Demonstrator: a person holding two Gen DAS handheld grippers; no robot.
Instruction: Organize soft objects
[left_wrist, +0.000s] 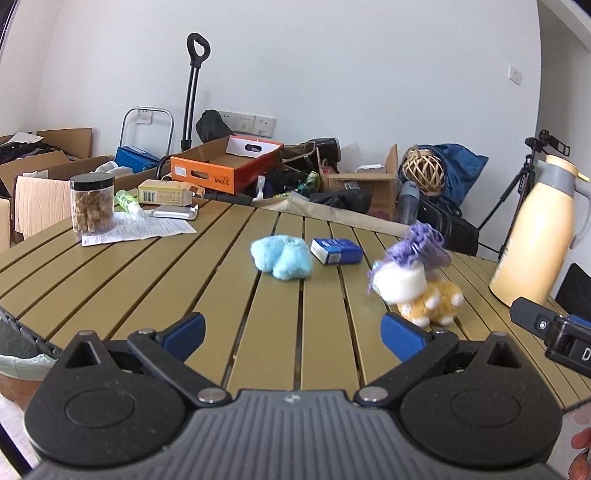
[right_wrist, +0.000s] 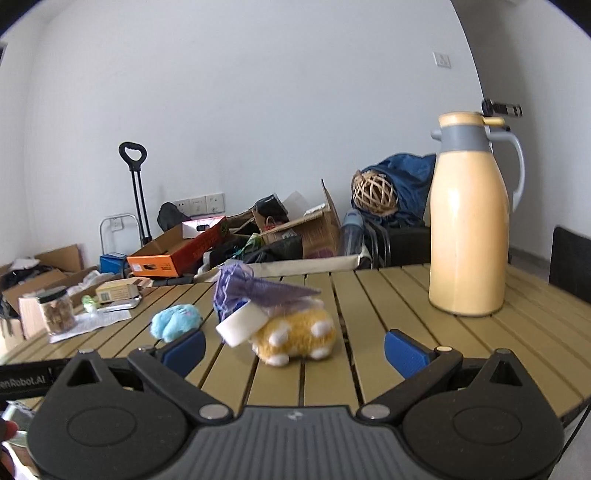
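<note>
Blue plush toy (left_wrist: 282, 260) lies mid-desk (left_wrist: 147, 295), left of a small blue box (left_wrist: 336, 251); farther right, a yellow plush toy (right_wrist: 295, 338) under a white sponge (right_wrist: 242, 325). Both grippers (left_wrist: 291, 332) (right_wrist: 293, 349) hover, fingers spread, empty. Best approach low, pinching the plush body centrally.

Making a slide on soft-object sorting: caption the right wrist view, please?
Open right gripper faces a yellow plush under a purple mesh pouch on the slatted table.
</note>
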